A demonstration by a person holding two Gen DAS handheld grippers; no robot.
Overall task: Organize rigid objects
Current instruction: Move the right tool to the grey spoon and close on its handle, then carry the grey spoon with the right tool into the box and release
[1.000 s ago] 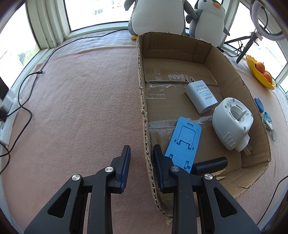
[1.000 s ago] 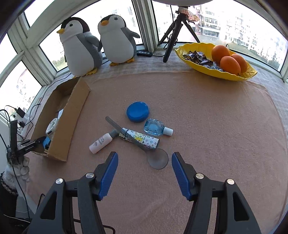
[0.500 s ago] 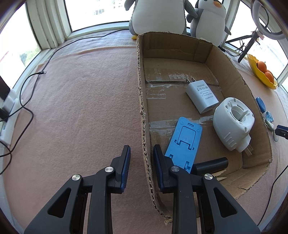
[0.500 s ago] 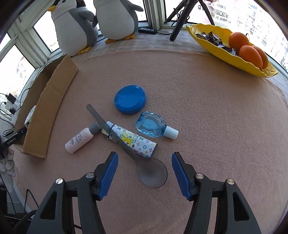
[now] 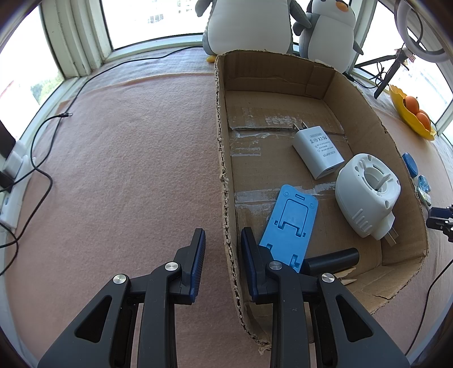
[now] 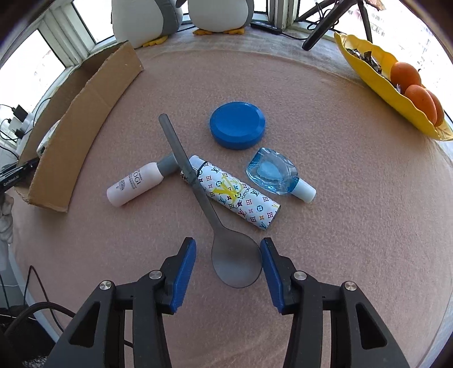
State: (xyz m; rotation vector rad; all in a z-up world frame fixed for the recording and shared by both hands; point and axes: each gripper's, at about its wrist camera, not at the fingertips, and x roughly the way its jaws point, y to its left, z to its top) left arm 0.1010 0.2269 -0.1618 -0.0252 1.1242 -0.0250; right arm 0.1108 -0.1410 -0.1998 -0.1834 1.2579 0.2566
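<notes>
My left gripper (image 5: 222, 230) straddles the near left wall of the cardboard box (image 5: 354, 93) and is shut on that wall. Inside the box lie a white charger (image 5: 317, 150), a blue phone stand (image 5: 288, 218), a white plug-in device (image 5: 368, 195) and a black cylinder (image 5: 331, 259). My right gripper (image 6: 227, 240) hangs low over the pink mat, its jaws closing with the bowl of a grey spoon (image 6: 236, 263) between them. The right pad is almost at the bowl's edge and the left pad stands apart from it. The spoon's handle rests across a patterned tube (image 6: 237, 198).
Beside the tube lie a white bottle (image 6: 133, 184), a round blue lid (image 6: 237, 124) and a clear blue bottle (image 6: 271, 172). A yellow dish with oranges (image 6: 382, 73) sits at the far right. Plush penguins (image 5: 249, 25) stand behind the box. Cables (image 5: 42, 169) trail at the left.
The right gripper has sunk towards the mat and rolled a little, and its jaws have narrowed around the spoon's bowl. The left gripper and the box have not moved.
</notes>
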